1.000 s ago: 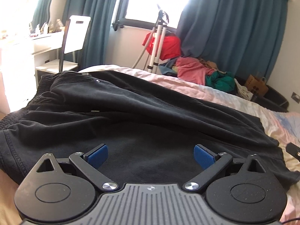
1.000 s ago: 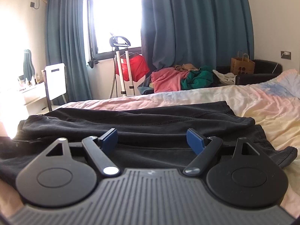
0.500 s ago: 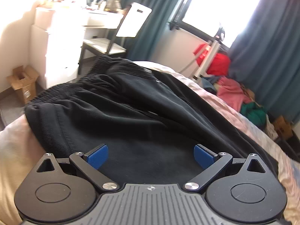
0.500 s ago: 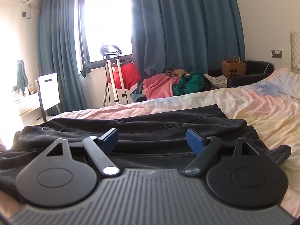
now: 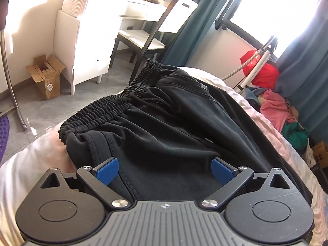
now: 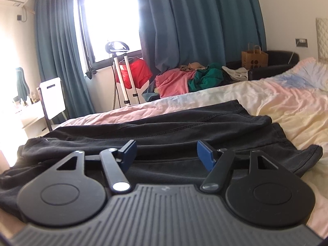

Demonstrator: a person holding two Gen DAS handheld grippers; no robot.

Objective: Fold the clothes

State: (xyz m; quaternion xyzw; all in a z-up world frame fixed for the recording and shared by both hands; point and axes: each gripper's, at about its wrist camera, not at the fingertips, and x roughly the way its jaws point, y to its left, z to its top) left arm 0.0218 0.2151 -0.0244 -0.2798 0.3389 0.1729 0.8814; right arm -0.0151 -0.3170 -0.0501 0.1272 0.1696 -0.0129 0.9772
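Black trousers [image 5: 176, 127] cover the near part of the bed [image 6: 287, 106]; the sheet to their right lies bare. Off the bed's end stand a chair [image 5: 162, 28] and a white desk [image 5: 82, 47], a cardboard box [image 5: 46, 78] on the floor. A clothes heap [image 6: 184, 80] and steamer stand [image 6: 121, 75] crowd the window side.

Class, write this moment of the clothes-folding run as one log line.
item: black trousers flat on bed | left gripper: open, above waistband end | right gripper: closing, nothing gripped | fold: not begun
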